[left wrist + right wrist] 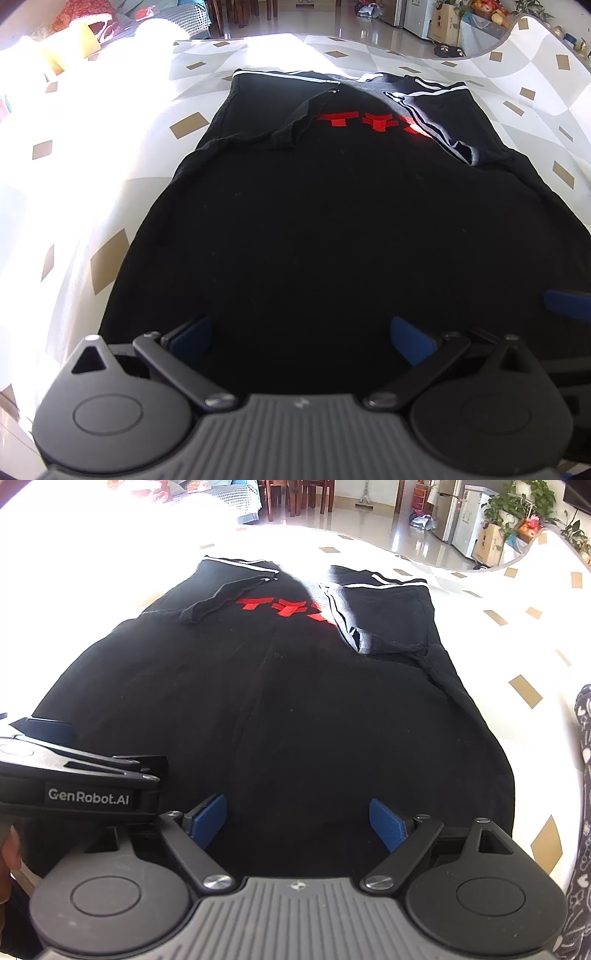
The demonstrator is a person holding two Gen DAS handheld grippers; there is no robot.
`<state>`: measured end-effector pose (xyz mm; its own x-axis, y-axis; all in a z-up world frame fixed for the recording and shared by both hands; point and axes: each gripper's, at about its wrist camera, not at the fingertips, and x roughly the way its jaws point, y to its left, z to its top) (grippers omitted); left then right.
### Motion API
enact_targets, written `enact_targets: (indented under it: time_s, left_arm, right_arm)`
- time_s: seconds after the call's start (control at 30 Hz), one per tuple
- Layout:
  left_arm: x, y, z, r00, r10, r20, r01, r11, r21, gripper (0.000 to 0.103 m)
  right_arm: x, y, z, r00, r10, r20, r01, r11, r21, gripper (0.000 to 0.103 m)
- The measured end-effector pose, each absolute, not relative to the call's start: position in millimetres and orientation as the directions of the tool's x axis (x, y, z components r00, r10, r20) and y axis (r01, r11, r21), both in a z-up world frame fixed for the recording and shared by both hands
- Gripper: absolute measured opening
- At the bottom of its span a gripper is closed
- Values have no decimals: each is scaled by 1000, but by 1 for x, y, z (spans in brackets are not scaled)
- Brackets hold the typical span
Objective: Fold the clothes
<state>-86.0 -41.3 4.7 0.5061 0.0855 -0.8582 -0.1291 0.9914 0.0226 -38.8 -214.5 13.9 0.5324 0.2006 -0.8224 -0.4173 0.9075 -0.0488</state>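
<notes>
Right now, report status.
Left gripper and right gripper: jaws open, empty, at near hem. Black T-shirt flat, sleeves folded in. Nothing in the way.

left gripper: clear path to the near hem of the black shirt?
Probably yes. The left gripper is open right above the black shirt, hem end toward it, nothing between. The right gripper sits alongside, not across.
</notes>
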Motion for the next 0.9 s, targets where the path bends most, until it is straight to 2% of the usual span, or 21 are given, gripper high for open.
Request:
enact_targets:
  time_s: [0.43,0.77,0.9]
  left_arm:
    - [-97,-47,6,502,83,-861,-122,992,25,103]
    - [-99,-57,5,508,106,-855,-88,994,71,103]
    - [-98,-54,8,506,95,-857,-97,994,53,103]
  right_arm:
    - [-48,-219,13,536,167,-828,-382,922,-62,85]
    - [-58,-221,10,544,128,-829,-350,933,-86,85]
    - [-61,-226,13,542,136,-829,-341,938,-68,80]
